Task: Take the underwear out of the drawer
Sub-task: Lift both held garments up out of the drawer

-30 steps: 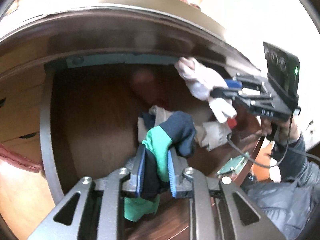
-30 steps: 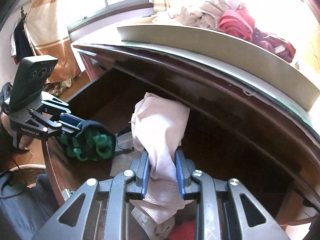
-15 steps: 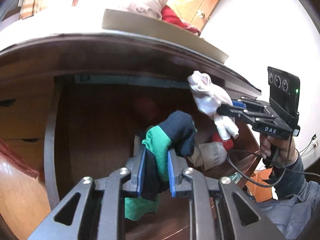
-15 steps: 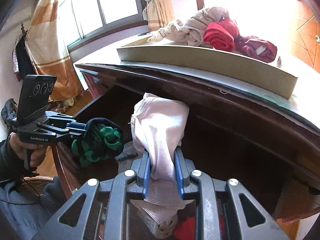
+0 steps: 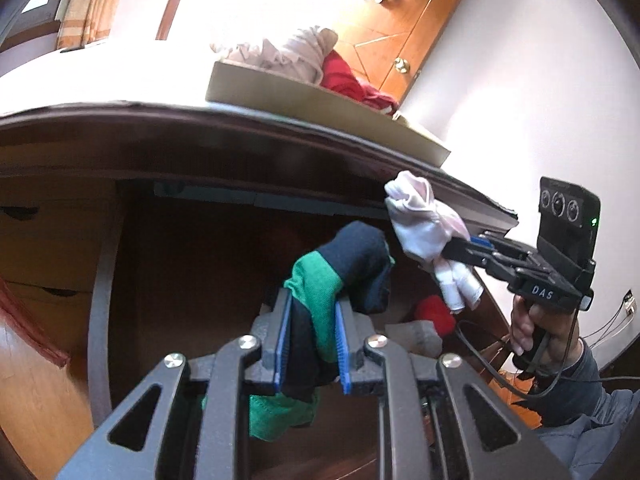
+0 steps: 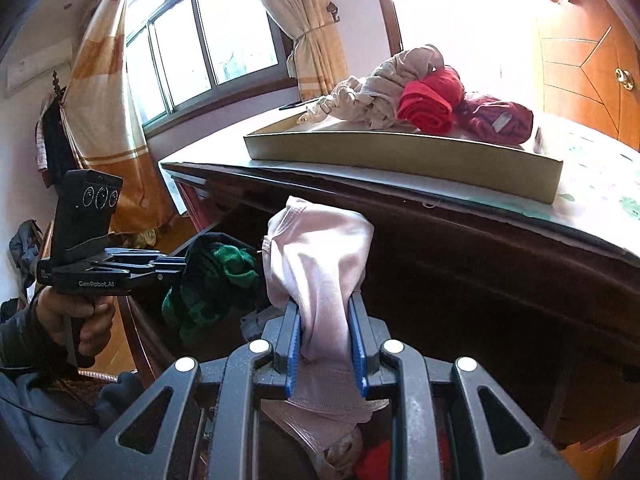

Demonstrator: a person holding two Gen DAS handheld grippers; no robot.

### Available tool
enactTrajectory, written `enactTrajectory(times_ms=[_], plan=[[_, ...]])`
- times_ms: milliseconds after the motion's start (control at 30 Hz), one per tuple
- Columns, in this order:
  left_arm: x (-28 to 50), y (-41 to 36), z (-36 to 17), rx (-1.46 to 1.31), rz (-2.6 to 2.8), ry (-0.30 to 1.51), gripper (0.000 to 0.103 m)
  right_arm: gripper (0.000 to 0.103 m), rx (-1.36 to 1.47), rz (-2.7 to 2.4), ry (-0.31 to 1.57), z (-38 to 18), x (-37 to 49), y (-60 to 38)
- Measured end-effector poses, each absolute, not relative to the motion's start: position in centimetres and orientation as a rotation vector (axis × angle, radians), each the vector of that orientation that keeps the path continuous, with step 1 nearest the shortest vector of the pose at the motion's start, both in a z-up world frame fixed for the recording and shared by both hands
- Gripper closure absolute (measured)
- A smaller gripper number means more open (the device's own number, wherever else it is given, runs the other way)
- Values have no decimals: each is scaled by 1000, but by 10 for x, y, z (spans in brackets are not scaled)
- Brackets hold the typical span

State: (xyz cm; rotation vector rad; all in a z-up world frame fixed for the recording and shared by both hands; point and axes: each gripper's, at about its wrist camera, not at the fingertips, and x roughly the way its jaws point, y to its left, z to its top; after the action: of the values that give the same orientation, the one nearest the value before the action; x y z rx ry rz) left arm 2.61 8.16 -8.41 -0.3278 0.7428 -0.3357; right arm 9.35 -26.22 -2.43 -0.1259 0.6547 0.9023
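My left gripper [image 5: 312,336] is shut on a navy and green underwear [image 5: 340,272], held above the open dark wooden drawer [image 5: 192,260]. The same gripper [image 6: 176,264] and garment [image 6: 216,276] show at the left of the right wrist view. My right gripper [image 6: 325,344] is shut on a pale pink underwear [image 6: 320,256], lifted in front of the desk edge. In the left wrist view that gripper [image 5: 468,246] and its pink garment [image 5: 424,228] hang at the right. A red garment [image 5: 434,312] and a beige one [image 5: 416,332] still lie in the drawer.
A shallow cardboard tray [image 6: 400,152] on the desk top holds beige, red [image 6: 428,100] and maroon clothes. A hand [image 5: 536,328] grips each handle. A window with curtains [image 6: 208,44] is behind; a wooden door [image 6: 588,64] stands at the right.
Both grippers have tilted upward with their garments, so the desk top and tray have come into view. The right gripper has risen a little out of the drawer.
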Motion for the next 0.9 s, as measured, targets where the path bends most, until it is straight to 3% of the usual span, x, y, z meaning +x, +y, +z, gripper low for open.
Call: enactTrajectory(times_ms=[900], plan=[[6,62,-58,-174,-219,592,85,79,-7,966,433,-11,76,-283]])
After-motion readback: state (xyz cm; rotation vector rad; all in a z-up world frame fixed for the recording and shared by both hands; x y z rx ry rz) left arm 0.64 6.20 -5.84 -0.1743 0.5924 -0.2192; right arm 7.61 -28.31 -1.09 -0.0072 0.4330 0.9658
